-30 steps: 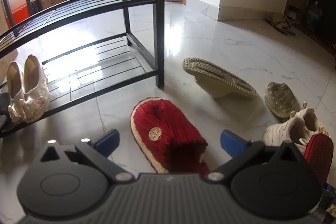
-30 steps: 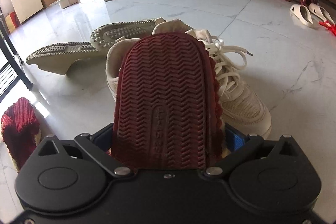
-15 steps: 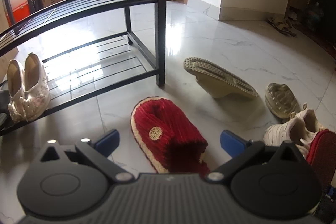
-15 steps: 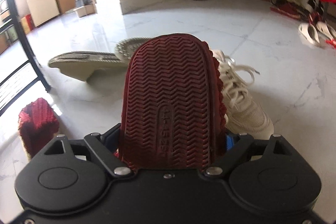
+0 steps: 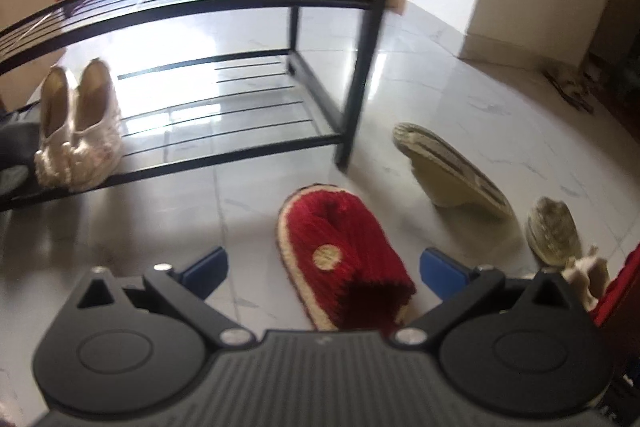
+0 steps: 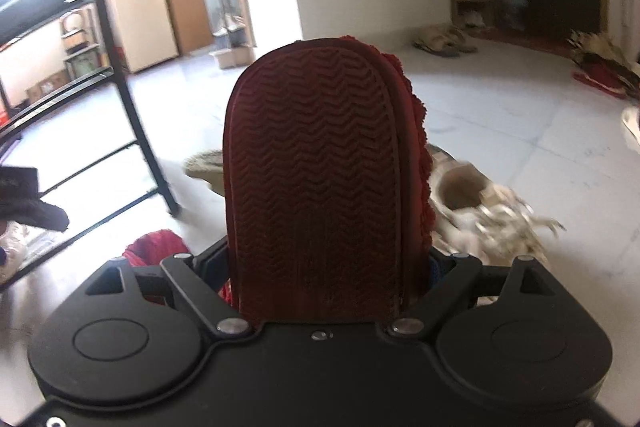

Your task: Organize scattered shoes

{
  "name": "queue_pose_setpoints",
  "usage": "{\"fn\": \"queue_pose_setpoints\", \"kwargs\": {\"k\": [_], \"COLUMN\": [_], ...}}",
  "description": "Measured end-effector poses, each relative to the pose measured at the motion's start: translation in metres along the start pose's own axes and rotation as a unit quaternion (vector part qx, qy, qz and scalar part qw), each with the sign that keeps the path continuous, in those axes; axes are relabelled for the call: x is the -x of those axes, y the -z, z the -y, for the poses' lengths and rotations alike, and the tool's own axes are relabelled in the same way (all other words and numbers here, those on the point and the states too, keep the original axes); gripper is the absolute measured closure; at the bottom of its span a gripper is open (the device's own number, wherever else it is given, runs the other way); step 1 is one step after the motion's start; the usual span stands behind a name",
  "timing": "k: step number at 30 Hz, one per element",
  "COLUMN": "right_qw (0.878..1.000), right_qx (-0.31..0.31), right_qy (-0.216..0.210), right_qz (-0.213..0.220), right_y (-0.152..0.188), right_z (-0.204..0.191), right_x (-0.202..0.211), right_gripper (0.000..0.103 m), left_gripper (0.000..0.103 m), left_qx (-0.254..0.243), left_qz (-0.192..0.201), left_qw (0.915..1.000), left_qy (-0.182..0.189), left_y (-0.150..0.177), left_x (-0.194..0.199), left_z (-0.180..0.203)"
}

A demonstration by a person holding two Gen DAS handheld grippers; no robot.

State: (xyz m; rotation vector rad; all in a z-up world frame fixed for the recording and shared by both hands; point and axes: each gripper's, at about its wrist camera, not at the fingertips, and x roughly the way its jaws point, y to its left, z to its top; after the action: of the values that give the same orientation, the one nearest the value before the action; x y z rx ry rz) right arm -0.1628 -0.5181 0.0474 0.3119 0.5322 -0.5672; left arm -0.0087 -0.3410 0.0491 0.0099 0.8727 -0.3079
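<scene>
Early stage. Cream pair (image 5: pixel 78 131) on rack (image 5: pixel 224 147) bottom shelf, 9 o'clock. Right gripper (image 6: pixel 320 263) clamped on red slipper (image 6: pixel 316 179), sole up, lifted. Left gripper (image 5: pixel 324 269) spread wide around mate (image 5: pixel 344 263), 6 o'clock, not gripping. Beige shoes (image 5: pixel 452 167) at 3 o'clock and white sneaker (image 6: pixel 480 211) remain on floor.

white sneaker (image 6: pixel 488 215) motion-blurred, red slipper (image 6: pixel 154 247) half hidden

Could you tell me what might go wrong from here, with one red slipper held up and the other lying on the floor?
1. The right gripper holds the red slipper by one end only, so it may slip out.
2. The slipper's sole fills the right wrist view, hiding the shoe rack post ahead; a bump seems possible.
3. The left gripper is open around the second slipper, whose soft knit may crumple when gripped.
</scene>
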Motion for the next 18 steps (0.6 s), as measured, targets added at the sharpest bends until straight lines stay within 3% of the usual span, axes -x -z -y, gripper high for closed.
{"fn": "queue_pose_setpoints", "kwargs": {"k": [3,6,9,13,18], "right_qw": [1.0,0.999,0.998,0.998,0.997], "right_qx": [0.014,0.027,0.036,0.036,0.044], "right_qy": [-0.021,-0.036,-0.045,-0.039,-0.05], "right_qz": [0.007,0.008,0.003,-0.021,-0.048], "right_y": [-0.008,-0.012,-0.011,-0.004,0.006], "right_z": [-0.019,-0.038,-0.052,-0.061,-0.071], "right_x": [0.002,0.001,0.0,-0.006,-0.016], "right_gripper": [0.014,0.014,0.014,0.014,0.014], "left_gripper": [0.001,0.001,0.001,0.001,0.001], "left_qx": [0.014,-0.012,-0.021,0.007,-0.022], "left_qz": [0.008,0.037,0.038,0.022,0.021], "left_qw": [0.9999,0.9985,0.9976,0.9989,0.9978], "left_qy": [-0.004,-0.038,-0.054,-0.041,-0.058], "left_y": [-0.008,-0.012,-0.013,-0.014,-0.012], "left_x": [0.006,0.015,0.017,0.016,0.016], "left_z": [-0.021,-0.041,-0.054,-0.07,-0.066]}}
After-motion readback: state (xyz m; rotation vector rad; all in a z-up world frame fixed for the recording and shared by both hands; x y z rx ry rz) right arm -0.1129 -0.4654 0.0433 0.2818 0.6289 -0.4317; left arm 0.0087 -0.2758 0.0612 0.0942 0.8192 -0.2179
